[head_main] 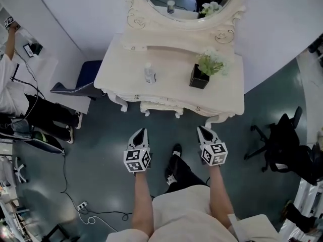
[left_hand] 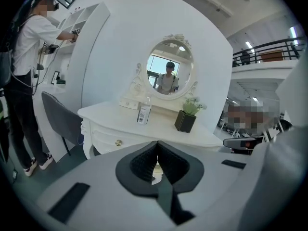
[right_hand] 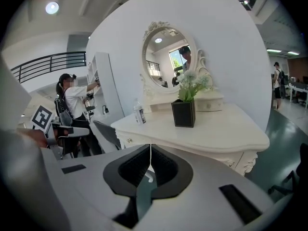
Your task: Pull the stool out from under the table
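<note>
While left tool, right tool closed, empty: one table, one bottle, one plant.

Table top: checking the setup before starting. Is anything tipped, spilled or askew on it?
Nothing stands out. The bottle and the plant pot stand upright on the table, apart, with no spill around them.

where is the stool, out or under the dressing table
Tucked under: only the front edge of the stool shows beyond the dressing table.
</note>
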`<state>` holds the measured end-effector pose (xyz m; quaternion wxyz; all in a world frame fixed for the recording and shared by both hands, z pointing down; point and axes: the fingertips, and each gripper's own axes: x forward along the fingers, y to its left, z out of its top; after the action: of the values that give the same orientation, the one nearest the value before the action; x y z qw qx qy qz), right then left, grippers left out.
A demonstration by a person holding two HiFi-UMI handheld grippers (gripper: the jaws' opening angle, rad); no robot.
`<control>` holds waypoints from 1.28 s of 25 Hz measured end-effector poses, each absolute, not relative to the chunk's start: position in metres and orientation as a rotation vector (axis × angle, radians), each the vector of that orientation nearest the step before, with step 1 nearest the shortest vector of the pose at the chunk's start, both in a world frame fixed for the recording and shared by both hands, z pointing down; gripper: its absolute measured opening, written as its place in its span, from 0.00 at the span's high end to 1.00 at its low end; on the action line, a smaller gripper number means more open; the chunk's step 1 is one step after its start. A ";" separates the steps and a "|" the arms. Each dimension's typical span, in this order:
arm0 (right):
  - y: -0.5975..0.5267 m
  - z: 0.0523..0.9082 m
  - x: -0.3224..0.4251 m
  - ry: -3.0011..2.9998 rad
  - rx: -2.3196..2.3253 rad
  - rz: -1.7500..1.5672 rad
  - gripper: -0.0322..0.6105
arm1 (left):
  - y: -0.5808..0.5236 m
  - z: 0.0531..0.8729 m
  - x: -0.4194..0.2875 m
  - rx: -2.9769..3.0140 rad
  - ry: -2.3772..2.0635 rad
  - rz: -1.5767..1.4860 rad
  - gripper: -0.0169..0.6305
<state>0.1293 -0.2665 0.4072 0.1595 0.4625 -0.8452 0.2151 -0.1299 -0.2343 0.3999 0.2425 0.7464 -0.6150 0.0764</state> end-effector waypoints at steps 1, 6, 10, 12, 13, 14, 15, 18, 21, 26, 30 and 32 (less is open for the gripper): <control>-0.273 0.412 0.131 -2.411 1.326 0.615 0.88 | -0.244 0.403 -0.127 2.056 -1.669 0.222 0.95; -0.289 0.449 0.139 -2.343 1.351 0.665 0.88 | -0.284 0.419 -0.117 2.115 -1.618 0.274 0.95; -0.300 0.476 0.145 -2.284 1.381 0.705 0.88 | -0.305 0.437 -0.115 2.113 -1.594 0.295 0.95; -0.306 0.482 0.152 -2.235 1.412 0.679 0.88 | -0.312 0.447 -0.109 2.109 -1.570 0.303 0.95; -0.307 0.485 0.153 -2.211 1.421 0.661 0.88 | -0.315 0.451 -0.108 2.109 -1.560 0.306 0.95; -0.307 0.488 0.152 -2.194 1.416 0.649 0.88 | -0.317 0.454 -0.109 2.111 -1.556 0.307 0.95; -0.307 0.491 0.148 -2.185 1.400 0.644 0.88 | -0.320 0.456 -0.110 2.113 -1.558 0.305 0.95; -0.313 0.499 0.141 -2.172 1.361 0.654 0.88 | -0.330 0.463 -0.112 2.126 -1.581 0.307 0.95; -0.315 0.498 0.135 -2.179 1.381 0.684 0.88 | -0.332 0.469 -0.116 2.150 -1.570 0.346 0.95; -0.311 0.500 0.126 -2.180 1.437 0.726 0.88 | -0.324 0.477 -0.129 2.188 -1.545 0.382 0.95; -0.292 0.514 0.114 -2.167 1.487 0.770 0.88 | -0.311 0.480 -0.160 2.140 -1.616 0.372 0.95; -0.281 0.521 0.109 -2.160 1.515 0.781 0.88 | -0.302 0.480 -0.177 2.130 -1.677 0.376 0.95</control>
<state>0.1087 -0.2812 0.5212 0.1938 0.5402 -0.7701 0.2785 -0.1769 -0.3016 0.4799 0.2008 0.7623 -0.6003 0.1347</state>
